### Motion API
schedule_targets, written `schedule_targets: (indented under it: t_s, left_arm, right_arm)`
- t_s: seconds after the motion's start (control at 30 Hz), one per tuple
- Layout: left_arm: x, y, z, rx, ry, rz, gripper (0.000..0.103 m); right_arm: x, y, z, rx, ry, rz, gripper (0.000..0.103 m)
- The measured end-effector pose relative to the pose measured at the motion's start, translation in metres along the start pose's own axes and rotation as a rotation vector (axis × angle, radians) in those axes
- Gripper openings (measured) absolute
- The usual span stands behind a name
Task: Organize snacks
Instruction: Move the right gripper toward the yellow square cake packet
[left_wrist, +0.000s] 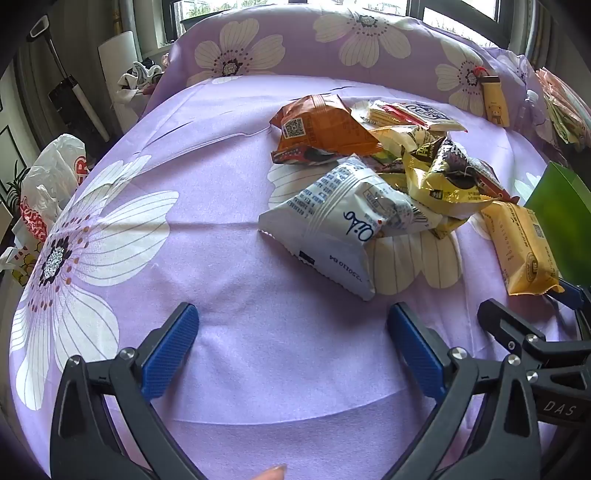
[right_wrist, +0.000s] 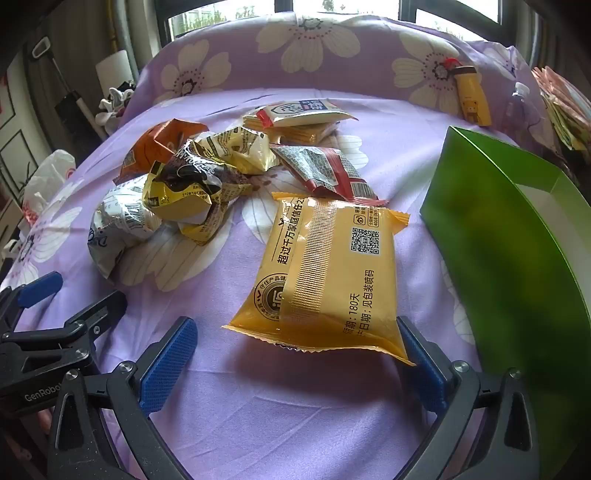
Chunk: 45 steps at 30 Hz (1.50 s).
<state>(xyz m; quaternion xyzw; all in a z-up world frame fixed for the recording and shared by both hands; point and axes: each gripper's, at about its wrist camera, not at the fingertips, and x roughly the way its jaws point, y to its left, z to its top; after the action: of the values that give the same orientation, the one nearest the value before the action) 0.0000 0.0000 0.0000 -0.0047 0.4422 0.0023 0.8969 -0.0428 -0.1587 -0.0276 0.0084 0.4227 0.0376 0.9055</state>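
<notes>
Left gripper (left_wrist: 291, 325) wide, nothing between fingers, over bare purple flowered sheet (left_wrist: 229, 280). Right gripper (right_wrist: 295, 339) wide too, near edge of yellow packet (right_wrist: 328, 273) lying flat between its tips, no grip. White packet (left_wrist: 332, 225) fronts snack pile (left_wrist: 399, 155) mid-sheet. Green box (right_wrist: 509, 236) right of yellow packet.

Right gripper (right_wrist: 295, 354) at bottom of frame, jaws spread wide, nothing clamped. Yellow snack packet (right_wrist: 328, 273) lies at centre on the purple flowered cloth (right_wrist: 280, 413), its lower right corner over the right finger. Pile of snack bags (right_wrist: 207, 166) upper left. Green box (right_wrist: 506, 258) at right edge.
</notes>
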Motion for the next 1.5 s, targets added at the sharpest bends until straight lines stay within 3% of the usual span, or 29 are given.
schedule_targets:
  t_s: [0.6, 0.87, 0.97, 1.1, 1.33, 1.5]
  left_arm:
    - [-0.002, 0.002, 0.001, -0.002, 0.007, 0.005, 0.103]
    - [-0.016, 0.009, 0.002, -0.027, 0.012, -0.061, 0.1]
    - [-0.028, 0.013, 0.006, -0.069, -0.03, -0.128, 0.1]
    - [-0.044, 0.014, 0.01, -0.076, -0.103, -0.149, 0.1]
    - [-0.05, 0.029, 0.013, -0.185, -0.129, -0.26, 0.1]
    - [-0.051, 0.029, 0.01, -0.165, -0.132, -0.225, 0.097]
  right_arm:
    - [0.0, 0.0, 0.001, 0.004, 0.012, -0.003, 0.103]
    - [-0.031, -0.021, 0.005, 0.184, -0.047, 0.25, 0.103]
    - [-0.052, -0.026, 0.01, 0.222, -0.119, 0.27, 0.103]
    - [-0.065, -0.029, 0.015, 0.258, -0.158, 0.355, 0.103]
    - [-0.071, -0.036, 0.013, 0.284, -0.206, 0.335, 0.103]
    - [-0.064, -0.036, 0.012, 0.283, -0.191, 0.322, 0.103]
